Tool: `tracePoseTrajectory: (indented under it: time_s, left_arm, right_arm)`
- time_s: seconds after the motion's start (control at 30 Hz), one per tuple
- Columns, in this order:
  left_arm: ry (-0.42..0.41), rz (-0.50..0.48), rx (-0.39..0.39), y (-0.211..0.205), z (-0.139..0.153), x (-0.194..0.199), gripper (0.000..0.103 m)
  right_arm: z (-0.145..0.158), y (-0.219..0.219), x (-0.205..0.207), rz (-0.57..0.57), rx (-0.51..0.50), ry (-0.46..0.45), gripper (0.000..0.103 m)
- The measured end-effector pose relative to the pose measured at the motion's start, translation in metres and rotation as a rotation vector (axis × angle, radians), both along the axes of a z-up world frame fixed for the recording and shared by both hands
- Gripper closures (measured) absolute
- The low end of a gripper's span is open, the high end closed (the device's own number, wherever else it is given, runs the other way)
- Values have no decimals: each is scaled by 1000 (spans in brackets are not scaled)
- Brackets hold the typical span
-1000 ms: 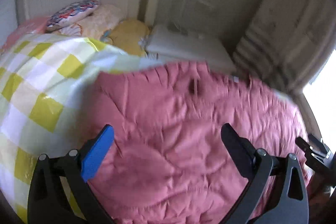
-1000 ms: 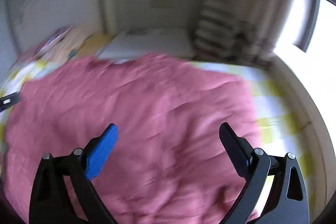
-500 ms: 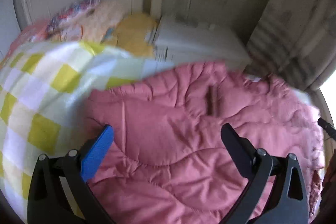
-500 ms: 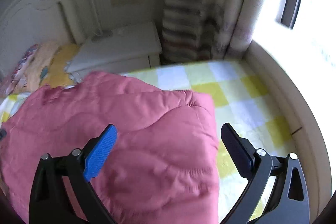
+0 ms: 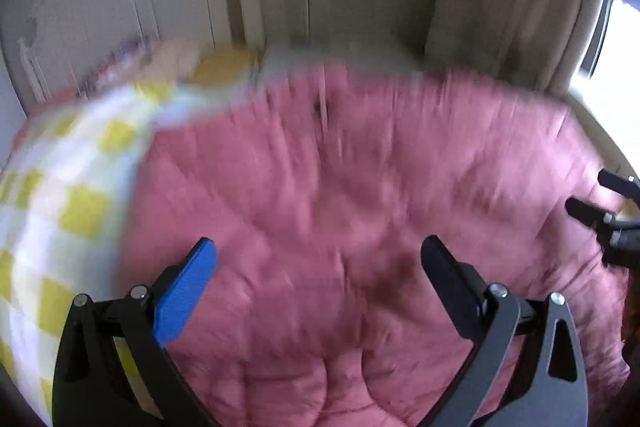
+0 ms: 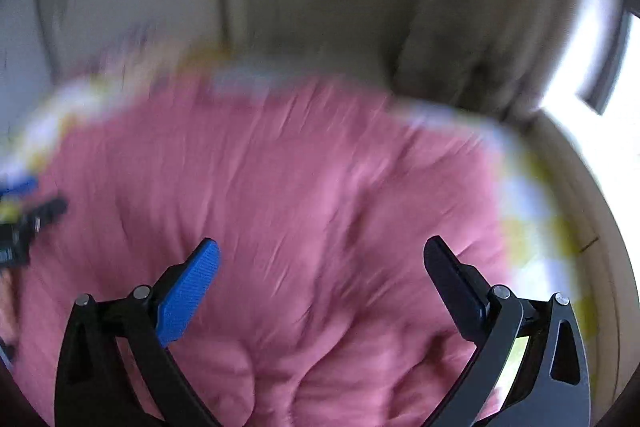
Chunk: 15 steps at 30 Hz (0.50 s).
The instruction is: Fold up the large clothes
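Lying puffy and stitched into soft curved panels, a pink quilted blanket [image 5: 360, 207] covers most of a bed dressed in a yellow-and-white checked sheet [image 5: 68, 211], both blurred. The left gripper [image 5: 318, 259] hovers over it with its blue and black fingers spread wide and nothing between them. The right gripper [image 6: 320, 259] is opening, empty, above the blanket's right part, near a pale curtain [image 6: 472, 39].

Black-framed tongs [image 5: 319, 255] with silver screws, one blue pad, one black.
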<state>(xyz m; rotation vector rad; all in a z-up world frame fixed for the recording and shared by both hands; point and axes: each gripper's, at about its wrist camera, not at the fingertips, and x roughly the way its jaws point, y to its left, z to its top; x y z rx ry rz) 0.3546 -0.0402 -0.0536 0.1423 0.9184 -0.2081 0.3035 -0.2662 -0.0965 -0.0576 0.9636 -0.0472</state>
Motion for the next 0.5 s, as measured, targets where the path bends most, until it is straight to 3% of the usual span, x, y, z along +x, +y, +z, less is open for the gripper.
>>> tracePoseTrajectory:
  time_s: [0.03,0.07,0.13,0.23,0.3,0.4,0.43,0.47,0.5]
  left_arm:
    - [8,1,28,-4,-9,2,2]
    - [-42,-4,62,-8,-9,-4,2]
    - [-56,-14,73,-8,3,-17,2]
    - [-145,-27,-18,10,37,-56,2]
    - [-178,-62,-19,13,44,-94,2]
    - [-119,-126,25,7,19,-126,2]
    - [-73,-134,81,1,-2,-131,2]
    - [-31,-133,120,-1,-20,-131,2]
    - [-50,-124,85,3,-23,-137,2]
  right_arm:
    - [1,0,-7,-16,4,-50,5]
    - [6,-1,-13,-26,11,-50,5]
    - [22,-7,-32,-44,74,-41,5]
    - [49,-10,-78,-37,103,-152,5]
    - [47,-9,-106,-28,63,-146,5]
    - [7,-3,-123,5,19,-28,5]
    - [-8,0,-130,10,22,3,4]
    - [-8,-5,-132,-11,67,-48,5]
    - [-8,-8,-132,-37,75,-20,5]
